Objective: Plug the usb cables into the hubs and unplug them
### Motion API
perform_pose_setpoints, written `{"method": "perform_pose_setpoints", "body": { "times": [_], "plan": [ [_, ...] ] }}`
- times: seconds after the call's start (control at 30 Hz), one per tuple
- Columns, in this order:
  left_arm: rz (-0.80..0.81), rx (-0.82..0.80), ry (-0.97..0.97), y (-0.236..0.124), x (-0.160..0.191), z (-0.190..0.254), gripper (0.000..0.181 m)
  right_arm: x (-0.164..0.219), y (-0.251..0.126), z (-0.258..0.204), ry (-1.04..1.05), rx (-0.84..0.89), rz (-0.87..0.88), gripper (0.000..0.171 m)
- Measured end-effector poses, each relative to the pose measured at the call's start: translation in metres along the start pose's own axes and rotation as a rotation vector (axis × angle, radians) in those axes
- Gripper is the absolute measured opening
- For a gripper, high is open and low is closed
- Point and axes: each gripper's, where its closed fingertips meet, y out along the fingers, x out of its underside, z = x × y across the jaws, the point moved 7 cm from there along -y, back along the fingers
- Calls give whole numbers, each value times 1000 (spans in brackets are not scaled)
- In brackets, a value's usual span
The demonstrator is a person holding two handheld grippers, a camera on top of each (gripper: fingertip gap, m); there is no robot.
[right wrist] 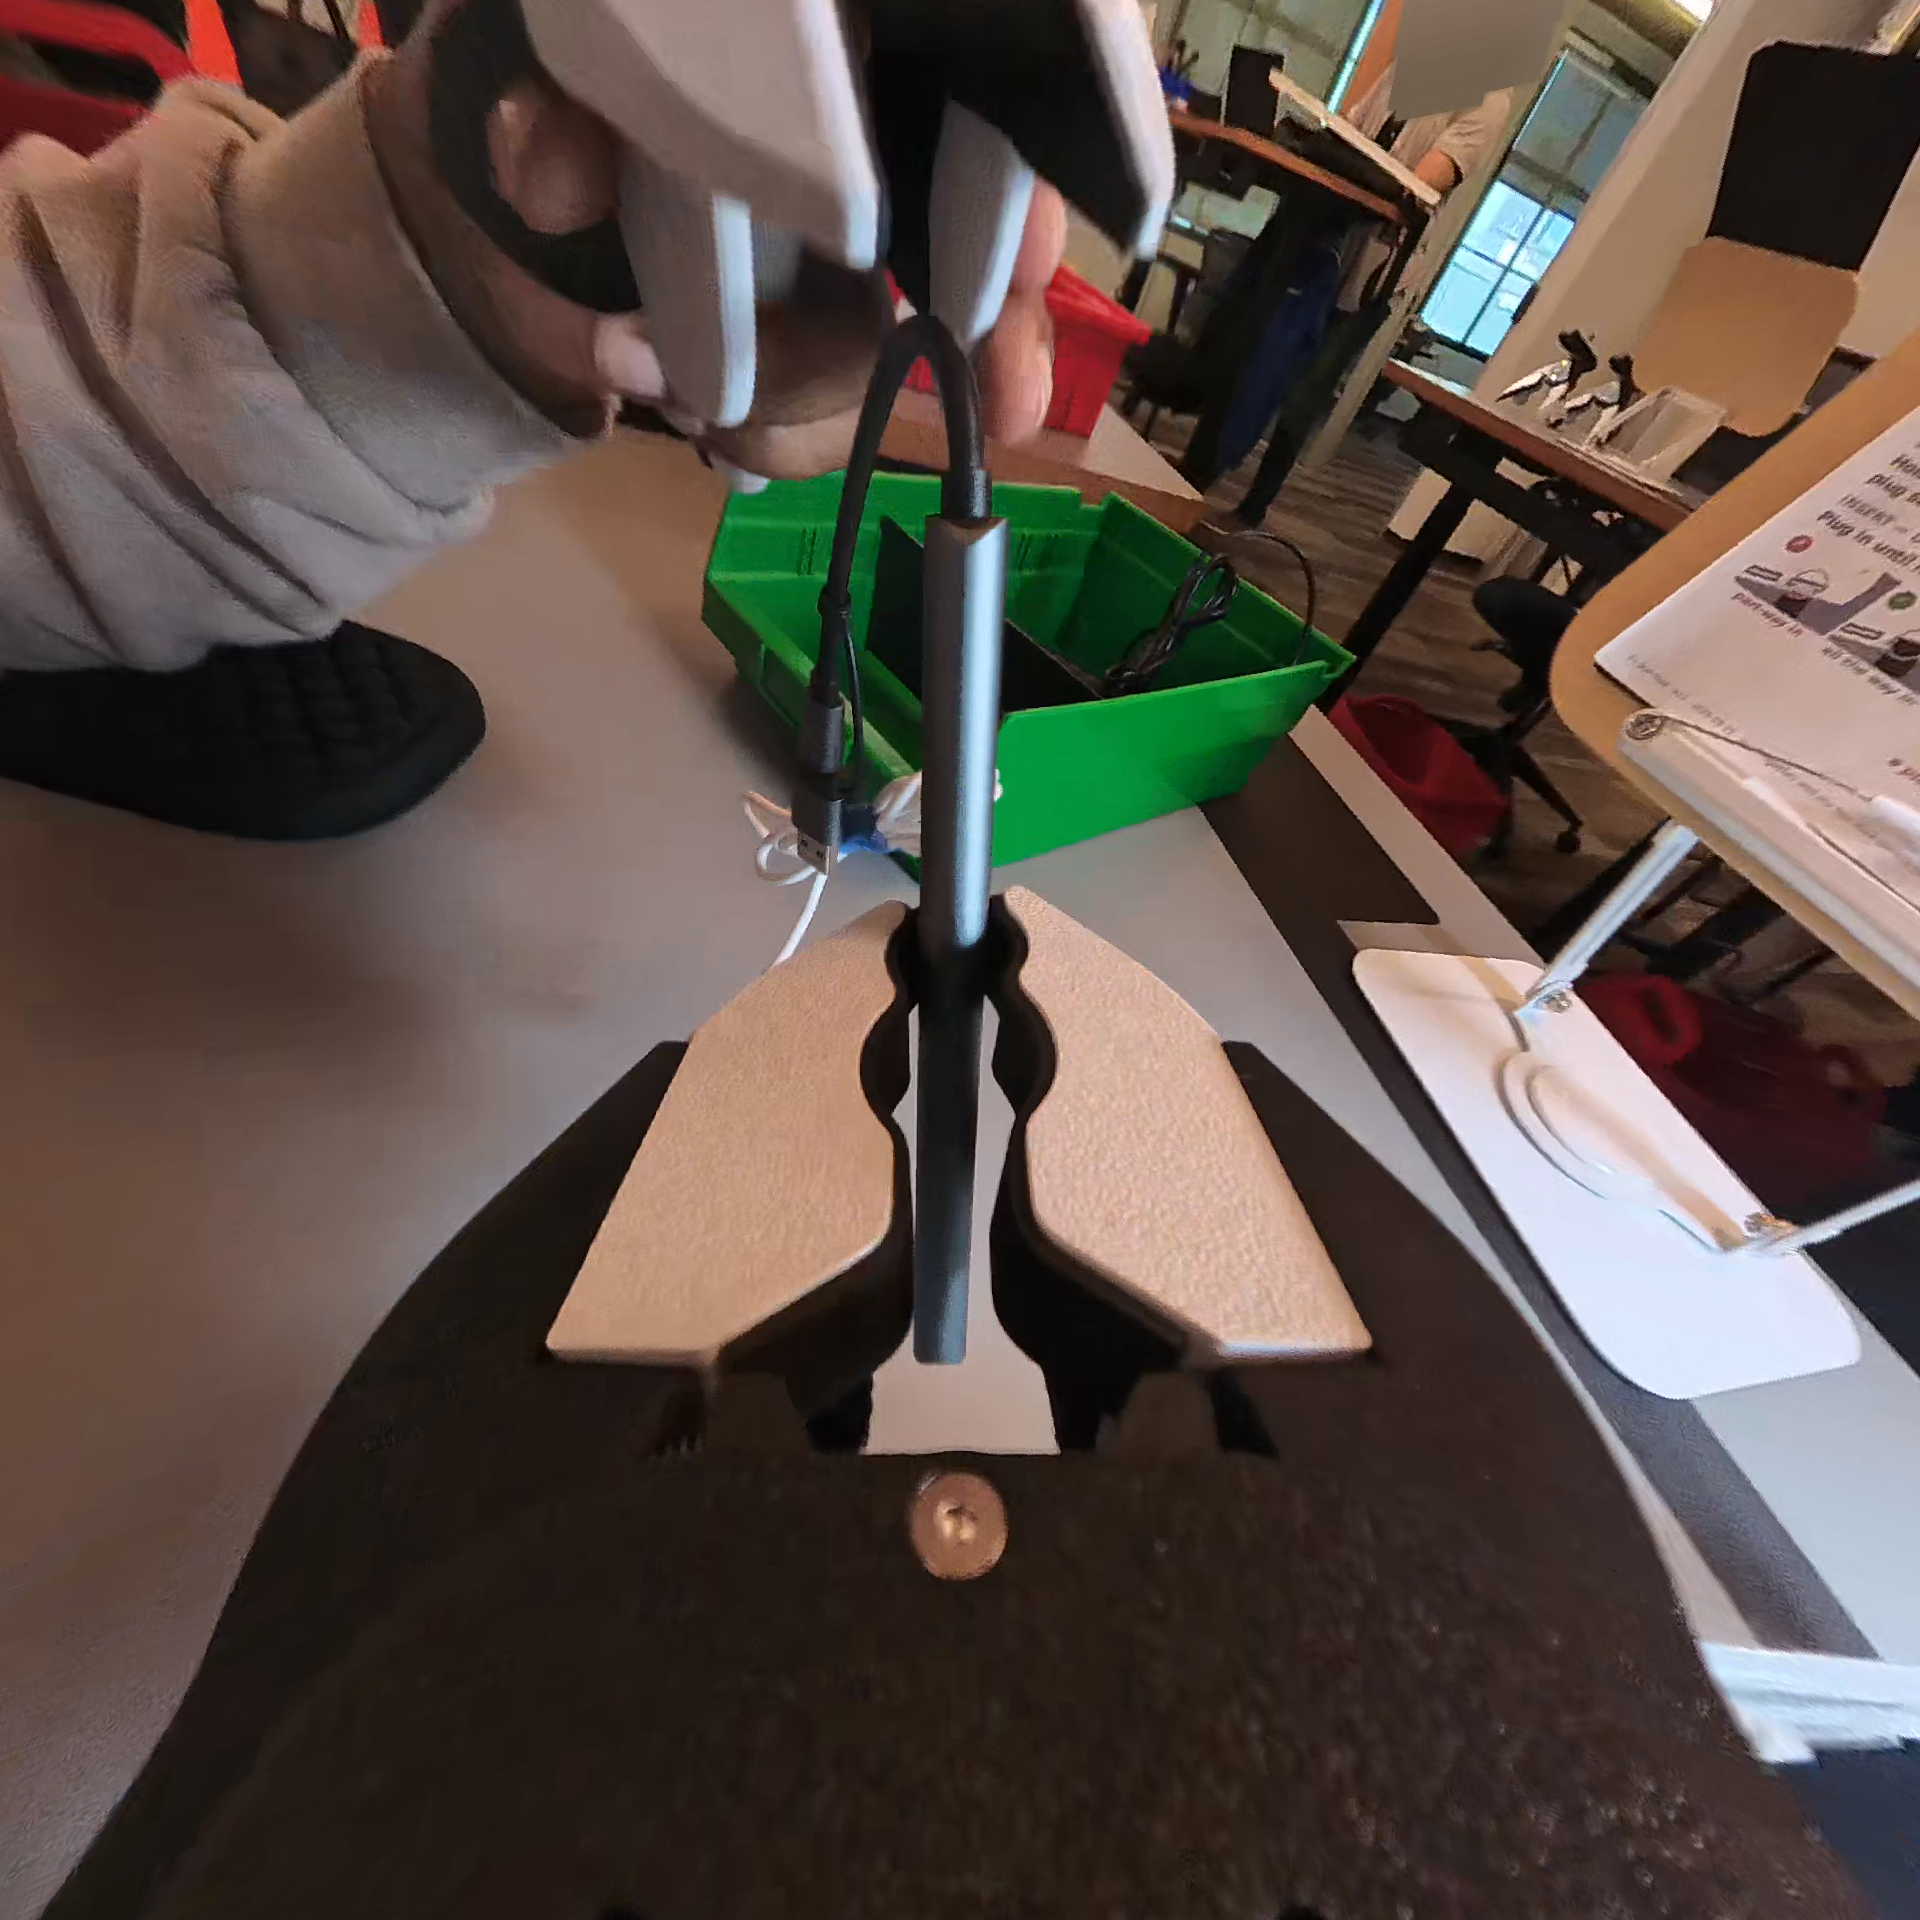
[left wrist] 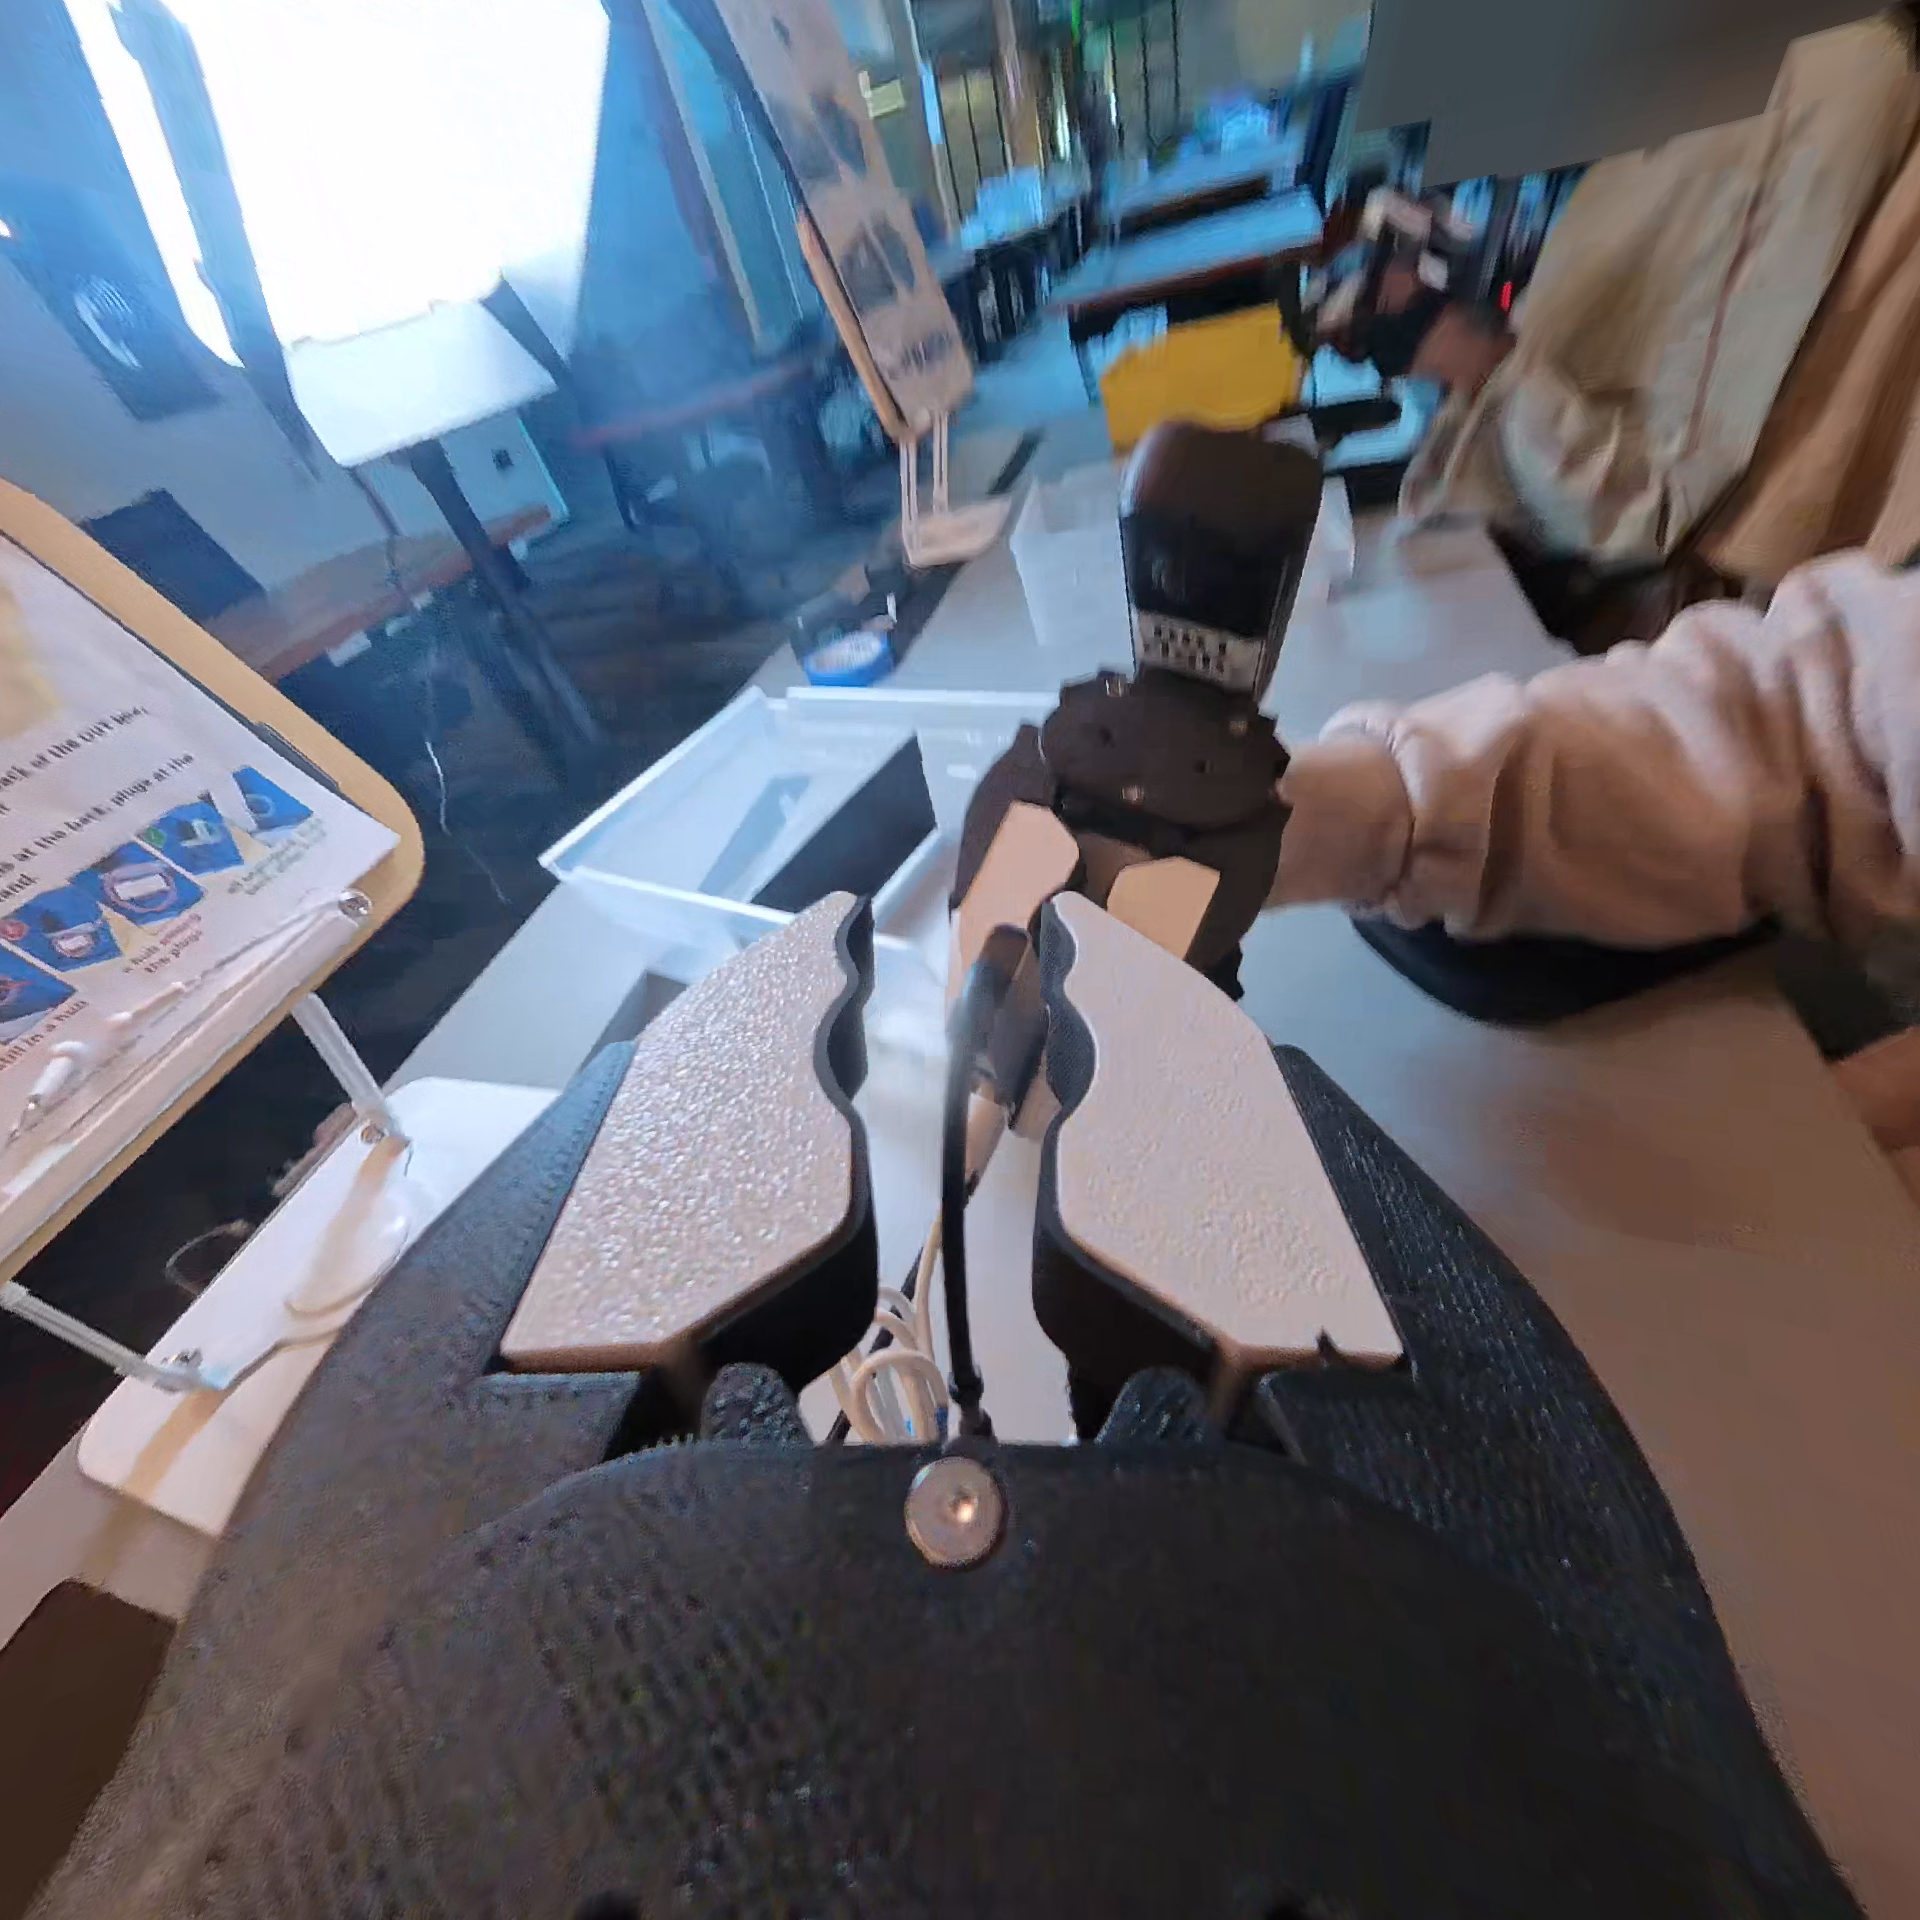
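Right tongs [right wrist: 958,935] pinch a grey USB hub [right wrist: 961,790] upright above the counter [right wrist: 312,1039]; left tongs [left wrist: 956,966] spread around its black cable [left wrist: 954,1195], apparently untouched, near a green bin [right wrist: 1091,748].

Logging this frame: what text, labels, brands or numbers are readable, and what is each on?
Instruction sheet: printed lines and picture captions, partly legible; not transcribed here.
Cardboard sign in the background: print blurred, unreadable.
Green bin: small moulded marks on an inner wall, too small to read.
Hub: no writing visible.
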Motion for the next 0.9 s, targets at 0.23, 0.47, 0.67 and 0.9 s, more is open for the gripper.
{"method": "perform_pose_setpoints", "body": {
  "times": [0.23, 0.47, 0.67, 0.9],
  "plan": [
    [32, -271, -2, -31, -14, -25, 20, -12, -22, 32, 117, 271, 90, 11],
    [39, -157, -110, 18, -2, 5, 18, -39, -47, 38, -23, 615, 161, 10],
    [309, -208, -381, 42, 7, 9, 26, -57, -40, 14, -361, 802, 92, 10],
    [376, -240, -610, 43, 23, 1, 40, -39, 2, -11, -827, 954, -120, 11]
  ]
}}
